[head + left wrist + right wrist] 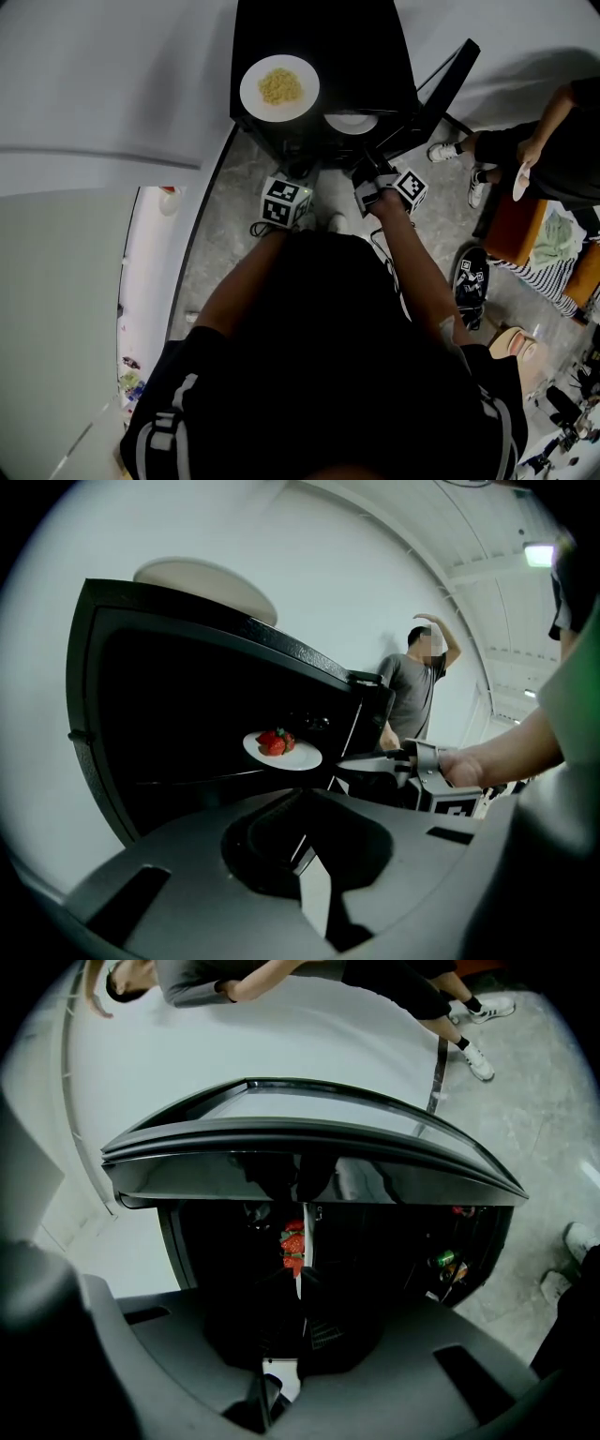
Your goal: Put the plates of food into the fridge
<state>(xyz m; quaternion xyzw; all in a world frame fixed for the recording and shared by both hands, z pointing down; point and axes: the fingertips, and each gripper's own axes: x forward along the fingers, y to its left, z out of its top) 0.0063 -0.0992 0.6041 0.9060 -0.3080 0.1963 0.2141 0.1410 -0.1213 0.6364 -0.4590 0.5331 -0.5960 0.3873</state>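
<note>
Where fridge door (450, 80) open, bystander (539, 150) beyond.

Head view: strawberry plate (352, 122) shows only as a white arc at the front edge of the fridge (323, 52); its food is hidden beneath the fridge top. Bystander (548, 141) right of the fridge is cut off by the frame edge.

Left gripper view: top plate (206, 581) on the fridge is seen from below rim height, contents hidden. Fridge interior too dark to resolve shelves.

Right gripper view: strawberry plate edge-on, near rim lost between the dark jaws of the right gripper (300, 1288). Small coloured items (446, 1264) at the fridge's right inner side: too small to identify.
</note>
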